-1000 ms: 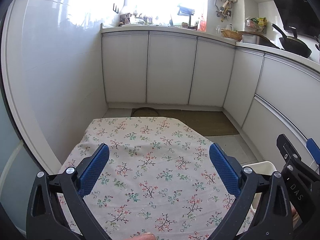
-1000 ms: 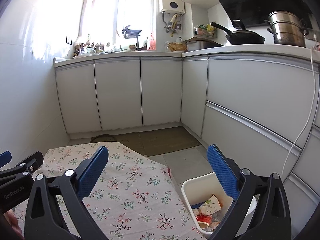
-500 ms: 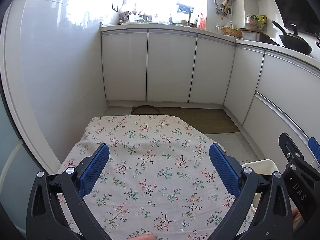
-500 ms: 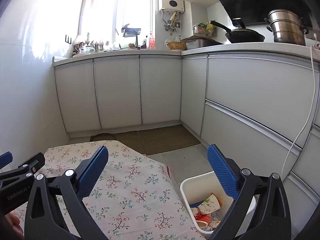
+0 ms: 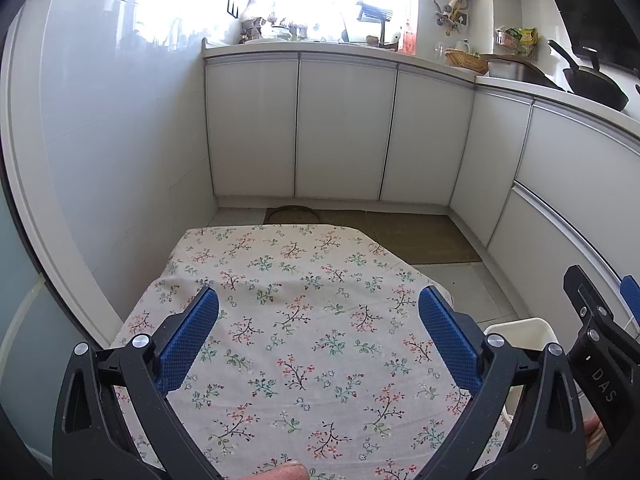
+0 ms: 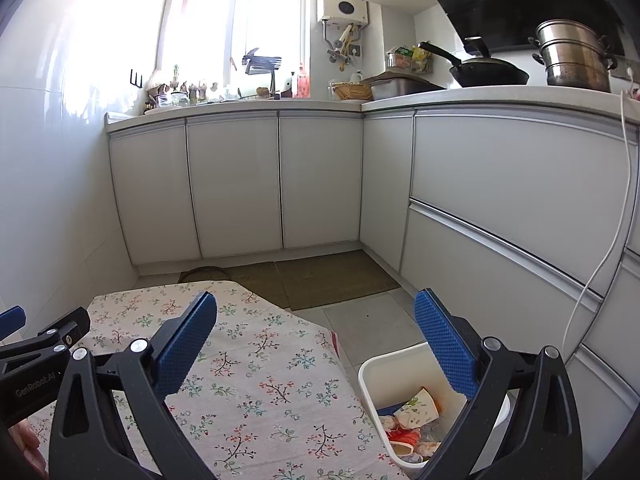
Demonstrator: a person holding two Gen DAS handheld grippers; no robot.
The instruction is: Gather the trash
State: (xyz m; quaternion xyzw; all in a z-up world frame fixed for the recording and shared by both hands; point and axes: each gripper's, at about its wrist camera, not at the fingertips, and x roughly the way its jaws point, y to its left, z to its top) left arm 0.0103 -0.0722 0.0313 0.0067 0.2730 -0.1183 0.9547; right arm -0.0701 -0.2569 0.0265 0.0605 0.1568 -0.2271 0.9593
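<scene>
Across the kitchen floor stands a table under a floral tablecloth, showing no litter. Just beside its right edge sits the white trash bin, holding crumpled wrappers and paper cups. Left gripper and right gripper hover with fingers spread wide, empty. Collection looks finished; next move would be finding any remaining scrap.
</scene>
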